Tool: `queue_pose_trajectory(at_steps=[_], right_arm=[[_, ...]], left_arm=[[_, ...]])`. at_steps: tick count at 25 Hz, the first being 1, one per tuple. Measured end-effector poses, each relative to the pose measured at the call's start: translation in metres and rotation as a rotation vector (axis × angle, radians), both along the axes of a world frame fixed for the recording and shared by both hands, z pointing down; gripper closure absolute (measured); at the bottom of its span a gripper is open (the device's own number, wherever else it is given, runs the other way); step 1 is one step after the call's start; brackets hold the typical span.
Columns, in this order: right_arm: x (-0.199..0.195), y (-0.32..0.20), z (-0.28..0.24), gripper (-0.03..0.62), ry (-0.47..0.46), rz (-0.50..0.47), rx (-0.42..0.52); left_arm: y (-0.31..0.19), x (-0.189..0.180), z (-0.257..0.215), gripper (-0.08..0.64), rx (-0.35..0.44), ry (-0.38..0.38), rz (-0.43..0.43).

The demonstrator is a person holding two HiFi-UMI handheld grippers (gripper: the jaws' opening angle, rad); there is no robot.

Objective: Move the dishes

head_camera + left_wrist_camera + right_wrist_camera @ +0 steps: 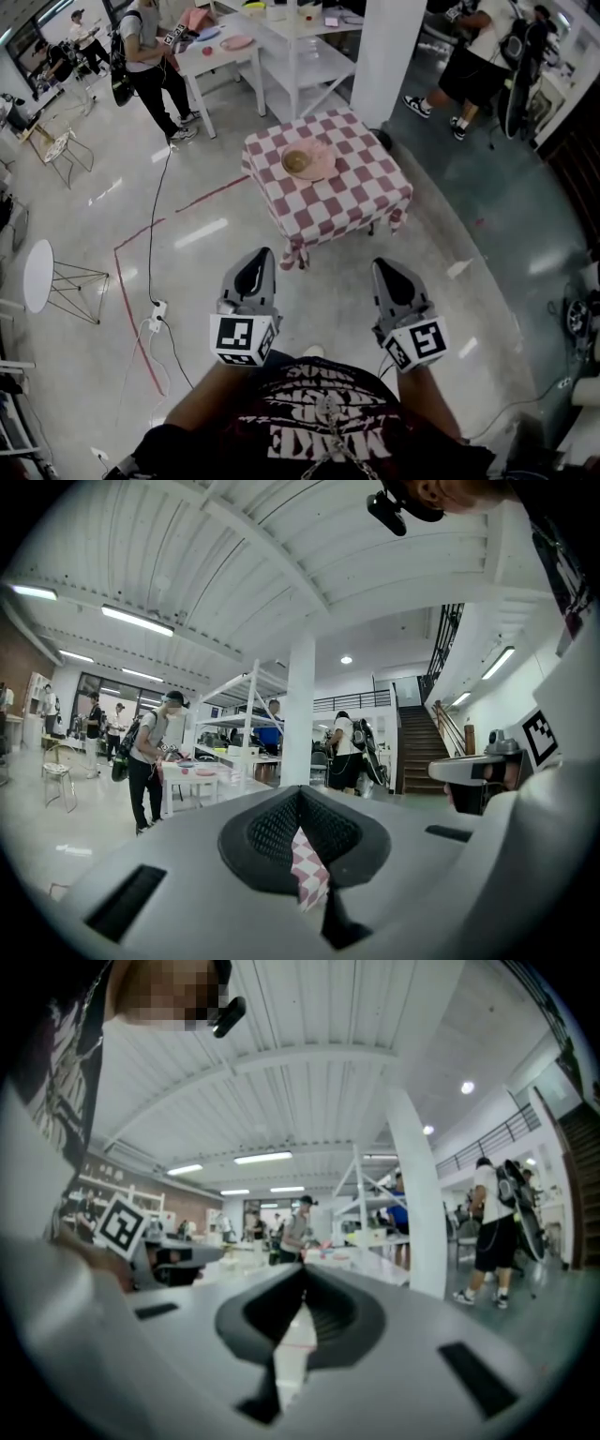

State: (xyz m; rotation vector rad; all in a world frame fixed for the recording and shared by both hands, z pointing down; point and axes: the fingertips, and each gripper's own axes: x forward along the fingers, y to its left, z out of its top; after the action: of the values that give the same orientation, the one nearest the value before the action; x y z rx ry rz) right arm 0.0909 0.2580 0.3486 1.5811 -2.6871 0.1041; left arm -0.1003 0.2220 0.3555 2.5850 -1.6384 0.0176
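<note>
**Closing in on the dishes, both grippers shut and empty**

The step in hand looks like the walk-up: nothing is grasped yet. The dishes are a tan bowl [300,161] sitting on a pink plate [322,167]. They rest toward the far-left part of the surface [366,197], which is draped in a red-and-white checked cloth and lies well ahead on the floor.

The left gripper [258,256] and right gripper [382,265] are held side by side in front of the person's chest, level and aimed at that surface. The left gripper's fingers [267,832] are pressed together at the tips with nothing between them. Only the checked cloth shows beyond them. The right gripper's fingers [339,1321] are likewise closed on nothing.

The next move probably calls for getting within reach of the surface. Then at least 1 gripper must part its fingers and line them up with the plate's rim.
</note>
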Motion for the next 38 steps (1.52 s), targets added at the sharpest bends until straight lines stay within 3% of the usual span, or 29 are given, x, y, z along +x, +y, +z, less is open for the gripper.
queue_pose_trajectory(at_steps=[4, 12, 24, 38], right_arm=[[0.010, -0.010, -0.001, 0.558, -0.017, -0.006, 0.001], [0.018, -0.015, -0.001, 0.558, -0.030, -0.017, 0.004], [0.023, -0.036, 0.022, 0.558, -0.085, 0.018, -0.042], [-0.031, -0.103, 0.037, 0.558, -0.031, -0.006, -0.093]], left_arm=[[-0.005, 0.007, -0.005, 0.531, 0.031, -0.004, -0.020], [-0.011, 0.024, -0.004, 0.530, -0.002, -0.008, 0.030], [-0.027, 0.019, 0.009, 0.530, -0.049, -0.045, 0.044], [-0.093, -0.018, 0.019, 0.531, -0.069, -0.034, 0.055]])
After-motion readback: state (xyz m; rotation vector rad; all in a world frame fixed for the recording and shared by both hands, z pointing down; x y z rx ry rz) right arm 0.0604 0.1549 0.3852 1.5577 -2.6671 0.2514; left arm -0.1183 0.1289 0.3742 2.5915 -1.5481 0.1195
